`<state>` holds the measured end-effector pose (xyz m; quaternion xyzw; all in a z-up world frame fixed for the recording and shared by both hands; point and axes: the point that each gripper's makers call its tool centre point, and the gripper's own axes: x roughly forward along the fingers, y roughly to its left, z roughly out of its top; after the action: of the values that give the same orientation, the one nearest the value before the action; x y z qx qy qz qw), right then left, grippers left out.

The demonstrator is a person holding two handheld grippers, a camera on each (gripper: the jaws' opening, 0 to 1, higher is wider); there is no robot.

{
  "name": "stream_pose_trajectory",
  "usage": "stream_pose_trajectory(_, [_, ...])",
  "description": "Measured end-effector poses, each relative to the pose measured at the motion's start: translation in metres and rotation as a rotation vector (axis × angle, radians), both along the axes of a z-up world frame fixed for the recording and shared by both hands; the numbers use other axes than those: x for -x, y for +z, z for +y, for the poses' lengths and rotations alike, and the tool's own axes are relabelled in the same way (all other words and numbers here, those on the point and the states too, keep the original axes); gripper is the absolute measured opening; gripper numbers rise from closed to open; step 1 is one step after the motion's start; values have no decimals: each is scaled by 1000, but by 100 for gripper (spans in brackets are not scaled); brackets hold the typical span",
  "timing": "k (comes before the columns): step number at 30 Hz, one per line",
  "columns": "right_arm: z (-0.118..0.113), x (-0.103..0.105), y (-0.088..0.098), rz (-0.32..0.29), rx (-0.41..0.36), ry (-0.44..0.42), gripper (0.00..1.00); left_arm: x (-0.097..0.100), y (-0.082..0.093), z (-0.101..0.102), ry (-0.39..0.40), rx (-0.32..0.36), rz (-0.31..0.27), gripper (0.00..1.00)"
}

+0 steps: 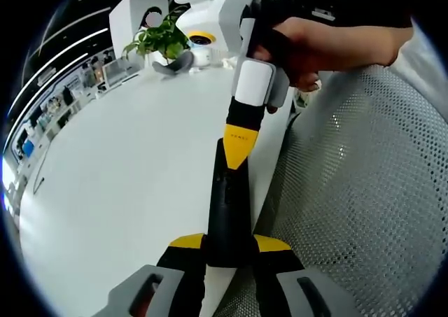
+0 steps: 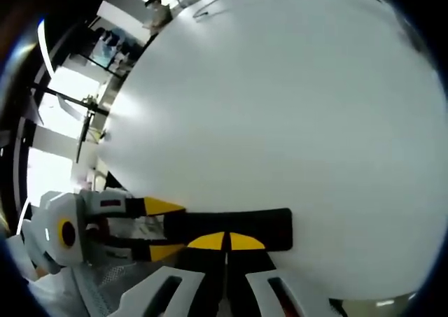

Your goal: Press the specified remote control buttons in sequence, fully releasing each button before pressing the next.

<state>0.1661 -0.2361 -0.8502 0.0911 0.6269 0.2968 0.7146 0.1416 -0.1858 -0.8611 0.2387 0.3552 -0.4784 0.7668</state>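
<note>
1. left gripper view: the left gripper (image 1: 229, 257) has its jaws clamped on the near end of a black remote control (image 1: 229, 212). the remote's long axis runs straight away from the jaws, out over the edge of the white table (image 1: 126, 170), beside a grey mesh chair (image 1: 364, 191). the right gripper (image 1: 236, 156), held by a hand (image 1: 318, 44), comes down from the far side with its yellow tips drawn together, resting on or just above the remote's far end; contact cannot be told. a potted plant (image 1: 159, 38) stands far back on the table.

2. right gripper view: the right gripper (image 2: 225, 241) has its yellow tips meeting with nothing between them, lying at the remote control (image 2: 234, 229), which stretches crosswise in front of them. the left gripper (image 2: 157, 227) enters from the left, gripping that end of the remote.

3. judgement: the remote lies directly under the right tips, so the right one is the presser; any button shift would go along the remote's long axis.
</note>
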Motion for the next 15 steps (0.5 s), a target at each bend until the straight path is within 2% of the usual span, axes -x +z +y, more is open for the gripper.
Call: stream_pose_trajectory(15, [-5, 2, -1, 32, 12, -34, 0, 0, 0, 0, -2, -1, -1, 25])
